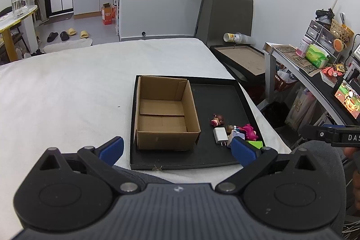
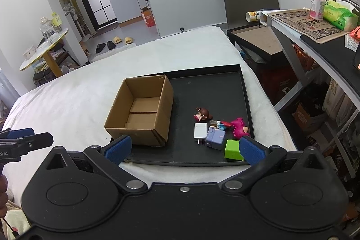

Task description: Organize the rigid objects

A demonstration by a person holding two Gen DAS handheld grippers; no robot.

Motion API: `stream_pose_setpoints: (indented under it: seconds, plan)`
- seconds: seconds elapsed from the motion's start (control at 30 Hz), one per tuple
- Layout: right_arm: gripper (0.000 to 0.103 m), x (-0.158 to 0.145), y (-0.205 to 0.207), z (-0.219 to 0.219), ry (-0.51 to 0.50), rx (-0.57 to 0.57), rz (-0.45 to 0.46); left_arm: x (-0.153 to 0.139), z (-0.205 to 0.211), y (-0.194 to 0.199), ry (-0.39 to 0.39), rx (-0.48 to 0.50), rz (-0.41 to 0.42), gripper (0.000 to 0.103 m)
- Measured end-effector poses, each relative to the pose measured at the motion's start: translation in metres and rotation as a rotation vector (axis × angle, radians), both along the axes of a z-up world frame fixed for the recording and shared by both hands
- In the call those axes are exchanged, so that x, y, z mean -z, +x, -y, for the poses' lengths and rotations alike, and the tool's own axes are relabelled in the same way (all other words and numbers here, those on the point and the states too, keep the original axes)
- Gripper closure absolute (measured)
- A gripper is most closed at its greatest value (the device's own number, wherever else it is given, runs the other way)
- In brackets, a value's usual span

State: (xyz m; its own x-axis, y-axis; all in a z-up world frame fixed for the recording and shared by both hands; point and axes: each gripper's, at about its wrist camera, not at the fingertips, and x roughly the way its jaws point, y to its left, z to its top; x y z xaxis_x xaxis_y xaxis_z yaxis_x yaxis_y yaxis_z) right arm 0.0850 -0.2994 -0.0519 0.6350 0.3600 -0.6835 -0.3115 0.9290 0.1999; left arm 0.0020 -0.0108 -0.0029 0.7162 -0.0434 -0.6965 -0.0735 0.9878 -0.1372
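Both the left gripper (image 1: 177,149) and the right gripper (image 2: 184,147) are held wide open and empty at the near edge of the black tray (image 2: 216,84), where the white charger (image 2: 200,131), doll (image 2: 202,115), pink toy (image 2: 239,127), purple block (image 2: 216,136) and green block (image 2: 232,150) are clustered right of the empty cardboard box (image 2: 141,111). The charger is probably best taken first by its long sides. The purple block is just beside it, so a careful descent is called for, and the box's near wall must be cleared.
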Motion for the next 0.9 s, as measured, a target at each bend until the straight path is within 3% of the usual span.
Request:
stream_pose_setpoints:
  seconds: [0.9]
  plan:
    - [0.000,-0.0006,0.0013,0.0010,-0.006,0.007,-0.008,0.0014,0.0023,0.0010,-0.001,0.005,-0.004,0.002]
